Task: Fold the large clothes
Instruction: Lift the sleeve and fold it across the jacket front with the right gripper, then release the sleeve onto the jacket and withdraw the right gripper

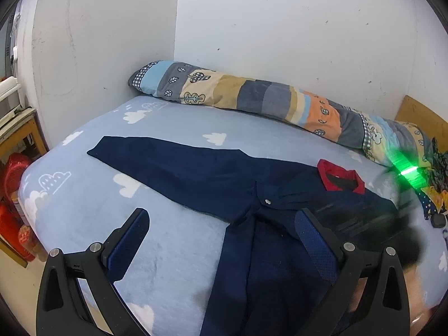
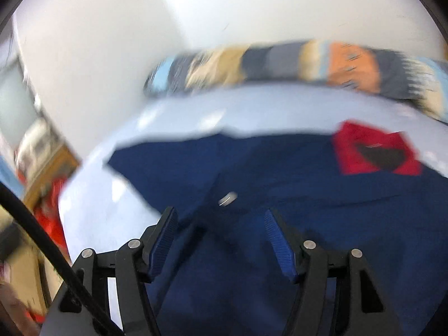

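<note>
A navy blue coat (image 1: 252, 252) with a red collar (image 1: 340, 180) lies flat on the bed, one sleeve (image 1: 156, 159) stretched out to the left. A silver snap (image 1: 267, 201) shows on its front. My left gripper (image 1: 221, 224) is open and empty, above the coat's left side near the armpit. The right wrist view is motion-blurred; my right gripper (image 2: 219, 219) is open and empty just above the coat (image 2: 322, 224), close to the snap (image 2: 227, 198). The red collar also shows in the right wrist view (image 2: 375, 148). The right gripper appears as a dark blur (image 1: 372, 224) in the left wrist view.
The bed has a light blue sheet with white clouds (image 1: 98, 218). A long patchwork bolster (image 1: 266, 98) lies along the white wall. A wooden headboard (image 1: 420, 117) stands at the right. Red items and a wooden stand (image 1: 16, 168) are left of the bed.
</note>
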